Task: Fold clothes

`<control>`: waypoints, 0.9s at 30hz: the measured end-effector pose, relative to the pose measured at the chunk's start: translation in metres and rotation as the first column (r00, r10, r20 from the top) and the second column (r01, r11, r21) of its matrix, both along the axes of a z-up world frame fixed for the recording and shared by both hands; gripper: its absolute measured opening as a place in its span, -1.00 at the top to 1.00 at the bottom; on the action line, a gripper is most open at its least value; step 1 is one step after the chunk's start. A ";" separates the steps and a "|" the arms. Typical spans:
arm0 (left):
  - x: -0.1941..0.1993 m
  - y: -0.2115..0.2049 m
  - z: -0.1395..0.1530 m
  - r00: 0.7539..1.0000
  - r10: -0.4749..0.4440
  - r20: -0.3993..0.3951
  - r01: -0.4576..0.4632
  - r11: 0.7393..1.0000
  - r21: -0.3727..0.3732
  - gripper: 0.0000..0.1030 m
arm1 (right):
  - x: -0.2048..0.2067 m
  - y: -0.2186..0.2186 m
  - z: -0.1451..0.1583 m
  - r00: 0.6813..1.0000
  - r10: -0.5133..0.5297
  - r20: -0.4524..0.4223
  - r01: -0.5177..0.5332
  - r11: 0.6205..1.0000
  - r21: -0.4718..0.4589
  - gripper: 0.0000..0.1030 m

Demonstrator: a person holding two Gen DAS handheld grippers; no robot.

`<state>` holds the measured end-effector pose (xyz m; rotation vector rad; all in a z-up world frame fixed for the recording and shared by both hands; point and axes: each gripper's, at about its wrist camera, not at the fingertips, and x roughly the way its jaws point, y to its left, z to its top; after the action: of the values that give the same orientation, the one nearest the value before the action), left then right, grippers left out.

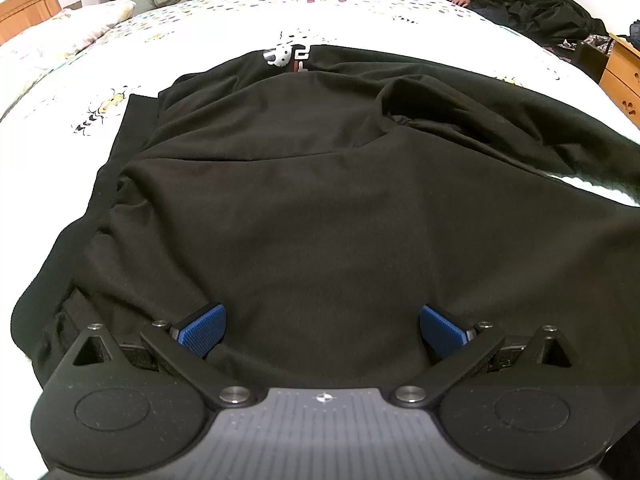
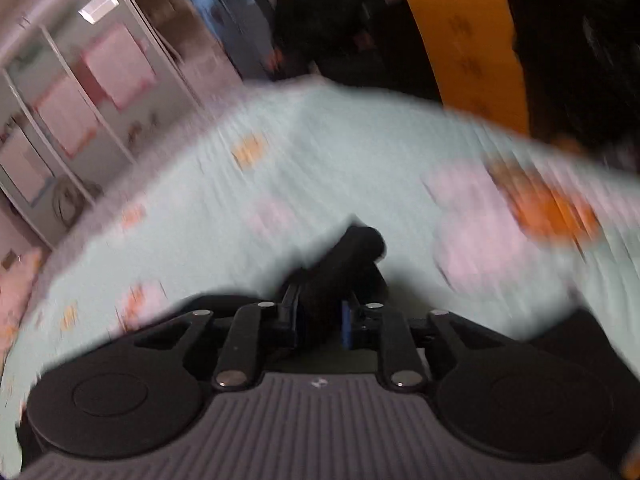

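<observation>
My left gripper (image 1: 322, 330) points steeply down, its blue pads (image 1: 202, 330) spread wide with nothing pinched between them. My right gripper (image 2: 320, 320) tilts downward, jaws narrowed onto dark fabric (image 2: 352, 256) bunched between them.

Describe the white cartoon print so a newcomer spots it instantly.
Start at the bed with its dotted quilt. A black garment lies spread across it. At the garment's far edge sits the white spotted cartoon print, the only bright mark on the dark cloth.
</observation>
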<state>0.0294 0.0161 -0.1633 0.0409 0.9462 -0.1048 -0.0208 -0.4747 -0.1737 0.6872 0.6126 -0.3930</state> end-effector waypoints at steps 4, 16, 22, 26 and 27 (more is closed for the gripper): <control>0.000 -0.001 0.001 1.000 0.006 -0.008 -0.005 1.000 0.007 -0.99 | -0.032 0.007 0.000 0.999 -0.047 0.012 0.046 0.998 0.034 0.20; 0.001 -0.003 0.000 1.000 0.008 -0.015 -0.007 1.000 0.023 -0.99 | 0.021 -0.047 -0.005 1.000 -0.021 -0.003 0.021 1.000 0.017 -0.37; 0.002 -0.004 -0.002 1.000 0.007 -0.011 -0.007 1.000 0.026 -0.99 | 0.054 -0.038 -0.018 0.991 0.129 -0.048 -0.127 0.991 0.038 -0.13; 0.002 -0.004 -0.002 1.000 0.003 -0.010 -0.003 1.000 0.025 -0.99 | 0.072 -0.020 -0.004 0.963 0.271 0.009 -0.271 0.962 0.021 0.70; 0.002 -0.004 -0.002 1.000 0.003 -0.010 -0.003 1.000 0.025 -0.99 | 0.077 -0.015 0.008 0.956 0.292 0.038 -0.291 0.956 -0.022 0.70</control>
<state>0.0315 0.0124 -0.1655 0.0623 0.9574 -0.0906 0.0560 -0.4893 -0.1660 0.5771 0.6604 -0.1088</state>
